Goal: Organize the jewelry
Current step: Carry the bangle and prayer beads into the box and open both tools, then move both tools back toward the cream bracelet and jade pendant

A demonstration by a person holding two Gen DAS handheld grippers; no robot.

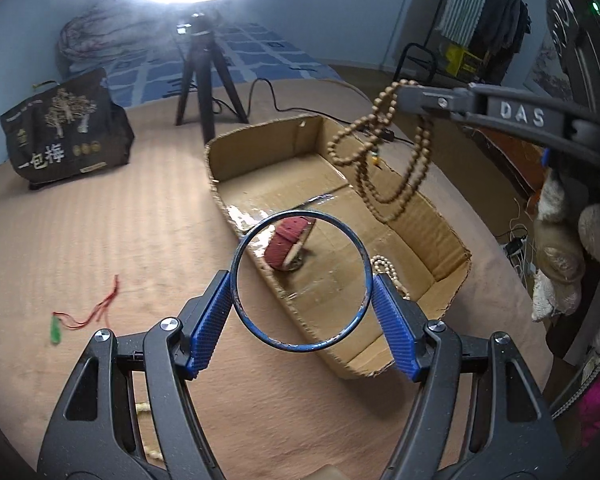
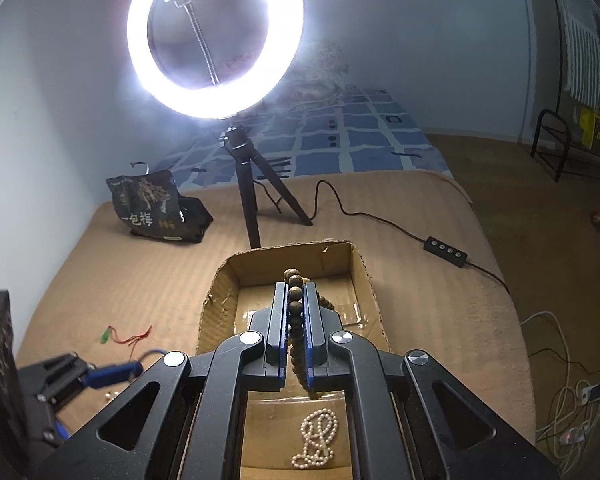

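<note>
Left wrist view: the left gripper (image 1: 302, 276) clenches a thin blue bangle (image 1: 302, 280) between its blue pads, held just over the near wall of the cardboard box (image 1: 448, 236), where a red bracelet (image 1: 290, 246) already lies. Right wrist view: the right gripper (image 2: 296, 312) grips a wooden bead strand (image 2: 295, 320) above the box, over a pearl necklace (image 2: 316, 444). Both pieces seem mid-delivery; next, each should be lowered inside, then released.

A thin blue bangle (image 1: 301, 280) stands upright between two blue pads over the near edge of an open cardboard box (image 1: 440, 236). A long string of brown wooden beads (image 1: 384, 152) dangles in loops above the box. Inside lie a red bracelet (image 1: 290, 244) and a white pearl strand (image 2: 316, 438). A green pendant on red cord (image 1: 56, 330) lies on the tan cover, well apart from the box.
</note>
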